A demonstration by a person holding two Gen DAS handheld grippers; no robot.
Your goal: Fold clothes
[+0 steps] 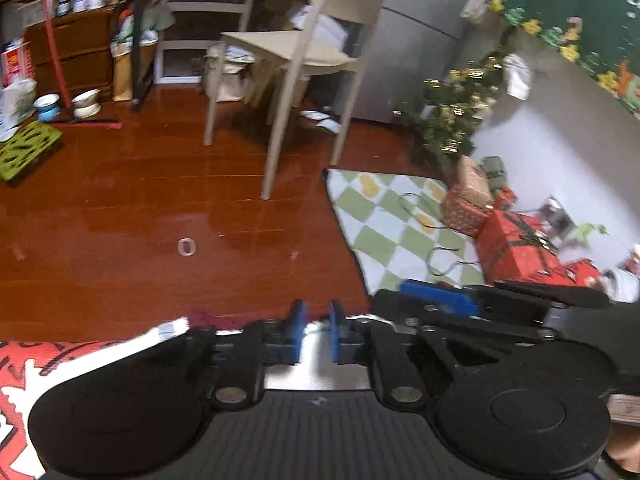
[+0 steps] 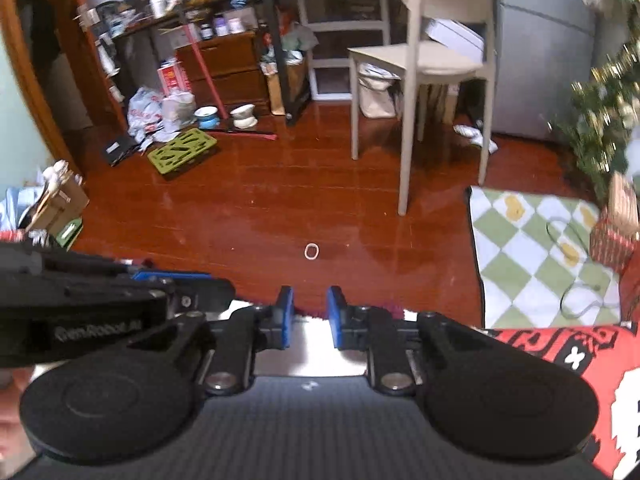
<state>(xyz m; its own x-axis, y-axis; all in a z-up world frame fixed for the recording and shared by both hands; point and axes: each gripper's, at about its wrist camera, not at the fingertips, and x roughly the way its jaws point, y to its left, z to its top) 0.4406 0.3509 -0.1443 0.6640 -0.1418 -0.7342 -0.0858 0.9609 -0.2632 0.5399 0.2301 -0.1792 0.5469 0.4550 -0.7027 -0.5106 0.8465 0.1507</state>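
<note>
Left claw (image 1: pixel 318 330): jaws stood a narrow gap apart, nothing visibly between the blue pads.
Right claw (image 2: pixel 308 318): likewise slightly parted, apparently empty.
Garment (image 2: pixel 576 364): red-and-white printed cloth lay below both claws, spreading outward to either side (image 1: pixel 24 364).
Handling: probably soft, light, floppy; pinch an edge or corner.

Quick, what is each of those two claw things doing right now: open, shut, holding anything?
Left gripper: jaws slightly apart, nothing visibly pinched between them.
Right gripper: jaws slightly apart, nothing visibly held.
</note>
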